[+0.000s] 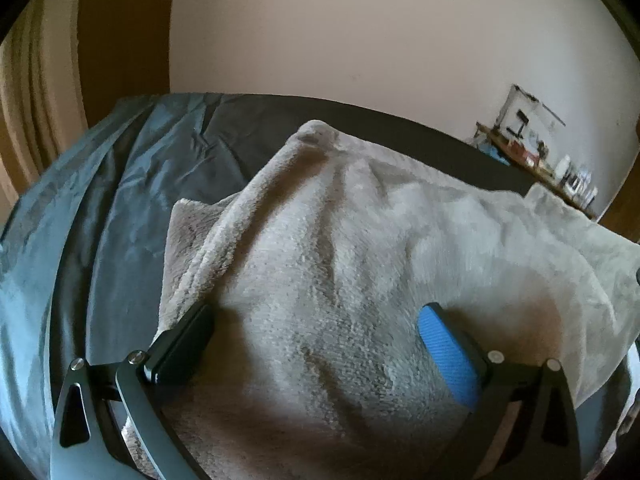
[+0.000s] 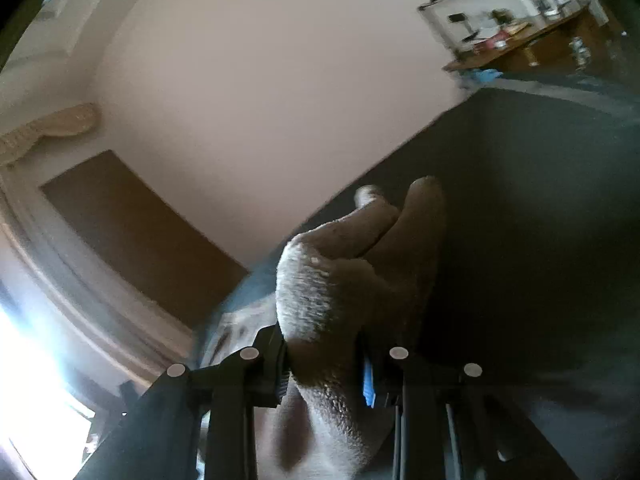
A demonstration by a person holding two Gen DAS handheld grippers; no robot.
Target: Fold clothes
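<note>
A fluffy light-grey garment (image 1: 340,248) lies spread and rumpled on a bed with a dark sheet (image 1: 248,136). In the left wrist view my left gripper (image 1: 316,320) is open, its two fingers wide apart over the fabric, one black pad (image 1: 188,340) at the left and one blue pad (image 1: 448,352) at the right. In the right wrist view my right gripper (image 2: 324,364) is shut on a bunched fold of the same garment (image 2: 336,280), which sticks up between the fingers and is lifted above the dark bed (image 2: 520,220).
A blue-grey bedcover (image 1: 80,220) lies crumpled at the left of the bed. A wooden desk with clutter (image 1: 540,156) stands against the pale wall at the far right; it also shows in the right wrist view (image 2: 532,40). A brown door (image 2: 140,232) is at left.
</note>
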